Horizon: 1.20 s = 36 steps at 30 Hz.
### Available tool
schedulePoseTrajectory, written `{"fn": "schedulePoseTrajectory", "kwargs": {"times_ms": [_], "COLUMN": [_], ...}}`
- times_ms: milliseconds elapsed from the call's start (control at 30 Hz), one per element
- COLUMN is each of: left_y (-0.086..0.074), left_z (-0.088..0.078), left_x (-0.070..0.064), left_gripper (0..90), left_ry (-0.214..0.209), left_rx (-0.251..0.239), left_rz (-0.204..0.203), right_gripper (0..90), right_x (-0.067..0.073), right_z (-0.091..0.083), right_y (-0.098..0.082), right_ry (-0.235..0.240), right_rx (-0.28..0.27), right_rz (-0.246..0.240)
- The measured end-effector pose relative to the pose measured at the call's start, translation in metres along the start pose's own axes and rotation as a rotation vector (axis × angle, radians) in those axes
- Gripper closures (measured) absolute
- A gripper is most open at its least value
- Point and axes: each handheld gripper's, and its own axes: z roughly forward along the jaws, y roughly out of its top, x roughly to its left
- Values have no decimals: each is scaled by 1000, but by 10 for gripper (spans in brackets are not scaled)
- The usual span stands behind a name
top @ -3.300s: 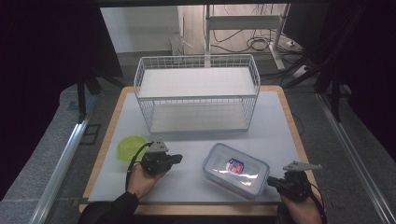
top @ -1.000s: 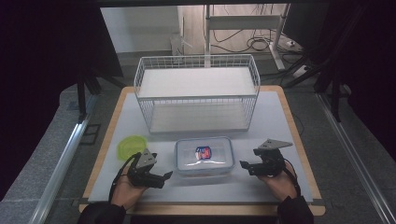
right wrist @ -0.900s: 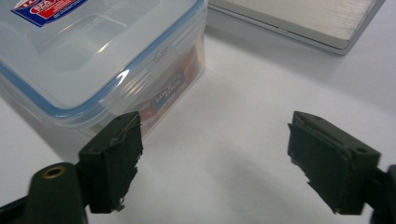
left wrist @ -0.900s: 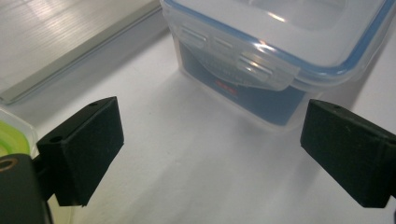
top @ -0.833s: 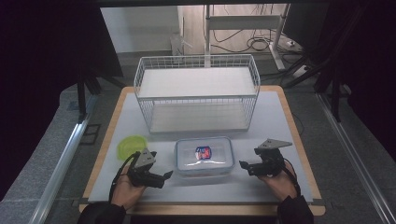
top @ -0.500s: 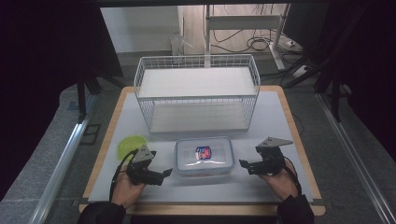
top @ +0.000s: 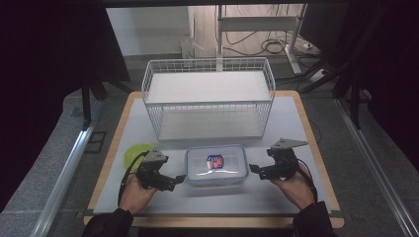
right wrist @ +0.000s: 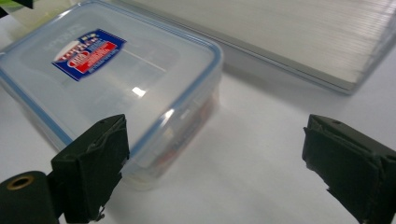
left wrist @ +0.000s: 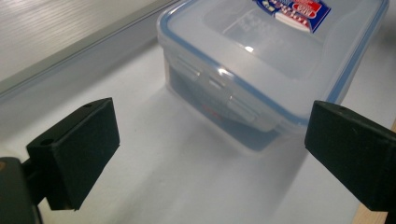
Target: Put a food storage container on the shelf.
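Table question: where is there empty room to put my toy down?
The table is bare right of the wire basket, and along the front edge below the plastic box. It is crowded around the box, between the left tool and right tool.

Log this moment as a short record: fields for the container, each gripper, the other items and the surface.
container: clear plastic container with blue-sealed lid and red-blue label, lid on, standing on the mat in front of the wire basket
left gripper: left gripper open, fingers spread, facing the container's left end, not touching
right gripper: right gripper open, jaws have just been opening, nothing pressed between them, beside the container's right end
other items: white wire basket behind; green lid at left
surface: white mat on a wooden table
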Motion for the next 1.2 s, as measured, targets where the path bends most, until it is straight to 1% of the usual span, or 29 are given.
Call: {"fn": "schedulePoseTrajectory", "kwargs": {"times_ms": [67,133,167,233,267,300,333,400,433,500,533,600,633,667,700,733,767,800,833,867,900,967,1000,1033,1100,1133,1167,1200], "left_y": [4,9,9,14,15,15,17,19,20,21,22,23,23,23,23,23,22,22,22,22,21,21,21,22,21,20,20,19], "left_z": [2,7,7,14,19,19,23,30,32,36,38,41,43,45,48,49,53,53,54,54,54,55,55,53,48,45,45,41], "left_x": [0,2,2,4,5,5,6,7,7,10,12,14,16,16,17,17,15,15,16,16,16,15,15,12,9,9,9,9], "left_gripper": [19,4,0,0,0,0,0,0,0,0,0,0,0,0,0,0,0,0,0,0,0,0,0,0,24,44,80,80], "left_ry": [-6,-20,-20,-38,-49,-49,-59,-73,-83,-103,-122,-146,-160,-179,-207,-220,-253,-253,-256,-256,-265,-268,-273,-276,-263,-256,-256,-253], "left_rx": [7,14,14,23,28,28,34,41,39,37,36,35,36,39,45,49,64,64,59,59,65,71,88,113,110,99,99,84], "left_rz": [10,8,8,-6,-13,-13,-18,-26,-36,-54,-69,-93,-101,-110,-127,-132,-142,-142,-159,-159,-166,-186,-194,-182,-166,-163,-163,-167], "right_gripper": [59,45,45,31,19,15,15,9,10,11,17,30,35,35,24,37,44,44,53,53,44,57,73,105,126,143,159,159], "right_x": [2,5,5,8,11,12,12,14,15,16,16,14,14,14,13,9,7,7,2,2,2,1,1,1,1,1,2,2], "right_z": [2,8,8,12,17,19,19,26,32,35,37,44,50,50,53,56,56,56,60,60,61,62,61,58,56,54,52,52], "right_y": [3,8,8,12,16,18,18,22,23,24,24,24,23,23,22,21,20,20,17,17,17,16,16,16,14,13,13,13], "right_ry": [11,27,27,45,59,67,67,101,129,137,146,176,195,195,201,237,255,255,312,312,321,330,330,326,328,329,328,328], "right_rx": [6,21,21,29,44,48,48,62,73,81,86,115,144,144,159,164,169,169,184,184,188,201,203,208,207,209,213,213], "right_rz": [-1,-9,-9,-12,-19,-21,-21,-13,-4,1,3,15,28,28,29,70,85,85,134,134,146,159,161,168,186,193,190,190]}}
